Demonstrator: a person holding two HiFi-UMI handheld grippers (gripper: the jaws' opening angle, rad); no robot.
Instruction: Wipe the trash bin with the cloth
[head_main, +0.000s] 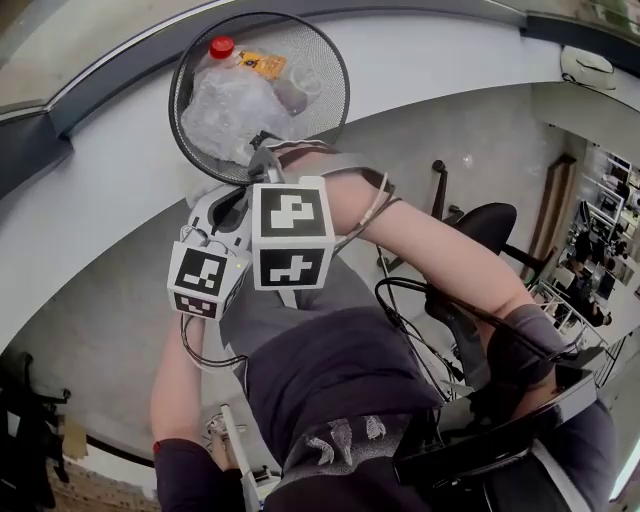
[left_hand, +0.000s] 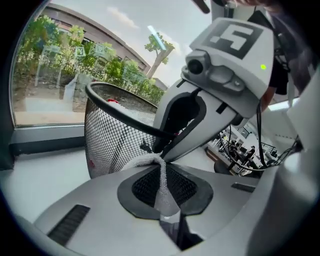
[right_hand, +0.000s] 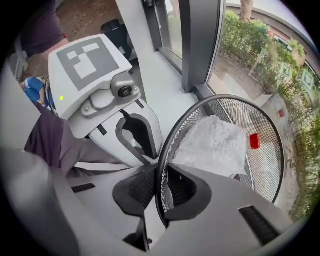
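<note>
The trash bin (head_main: 192, 62), a black wire-mesh basket, stands on the white ledge (head_main: 90, 190) beneath the window (left_hand: 45, 75), directly ahead of you. Your right gripper (right_hand: 161, 192) is clamped on its near rim: the black hoop runs straight between the two dark pads, with the mesh wall pinched there, so the jaws stand almost together. Your left gripper (left_hand: 164, 192) sits just beside it, jaws nearly closed on the cloth (left_hand: 146, 161), a thin white strip squeezed between the pads. The bunched end of the strip pokes out toward the bin's outer mesh, below the rim. Whether that end touches the mesh cannot be told. The two grippers crowd together at the same side of the bin, and their marker cubes lie side by side in the head view. Inside the bin lie a crumpled clear plastic bag (right_hand: 215, 145) and a bottle with a red cap (head_main: 221, 46) against the far wall.
</note>
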